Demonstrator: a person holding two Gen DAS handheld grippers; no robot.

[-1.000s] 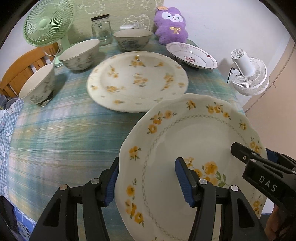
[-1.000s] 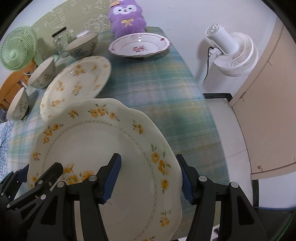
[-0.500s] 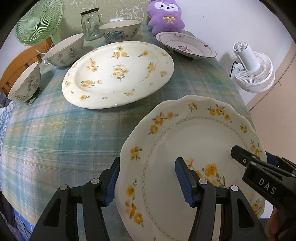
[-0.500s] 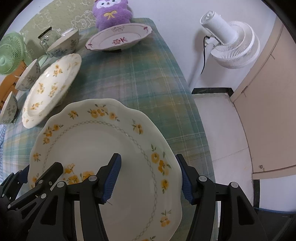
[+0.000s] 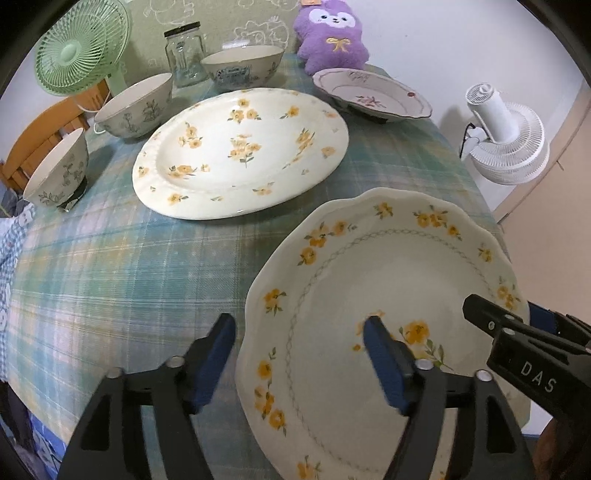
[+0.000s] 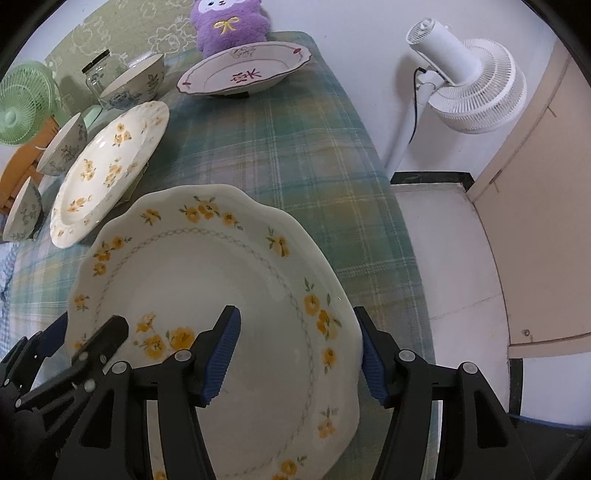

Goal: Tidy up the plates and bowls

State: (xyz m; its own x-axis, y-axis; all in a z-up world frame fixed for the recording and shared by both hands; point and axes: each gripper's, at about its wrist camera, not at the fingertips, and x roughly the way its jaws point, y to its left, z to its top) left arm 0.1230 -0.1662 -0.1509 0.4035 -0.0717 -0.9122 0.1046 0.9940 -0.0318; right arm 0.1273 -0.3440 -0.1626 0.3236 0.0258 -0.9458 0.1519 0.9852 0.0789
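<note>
A scalloped plate with yellow flowers (image 5: 388,295) (image 6: 207,280) is held above the near right part of the checked table. My left gripper (image 5: 299,354) clamps its left rim, one finger under and one on top. My right gripper (image 6: 299,354) clamps its right rim the same way. A large oval yellow-flowered plate (image 5: 240,155) (image 6: 107,173) lies on the table ahead. A red-patterned plate (image 5: 369,96) (image 6: 243,74) sits at the back right. Three bowls (image 5: 136,107) stand along the left and back.
A glass jar (image 5: 184,55), a green fan (image 5: 81,48) and a purple plush toy (image 5: 332,33) stand at the table's back. A white standing fan (image 6: 469,81) is on the floor to the right. A wooden chair (image 5: 40,140) is at the left.
Both grippers have carried the scalloped plate forward over the table; the oval plate and the bowls now look nearer. The grip on the plate is unchanged.
</note>
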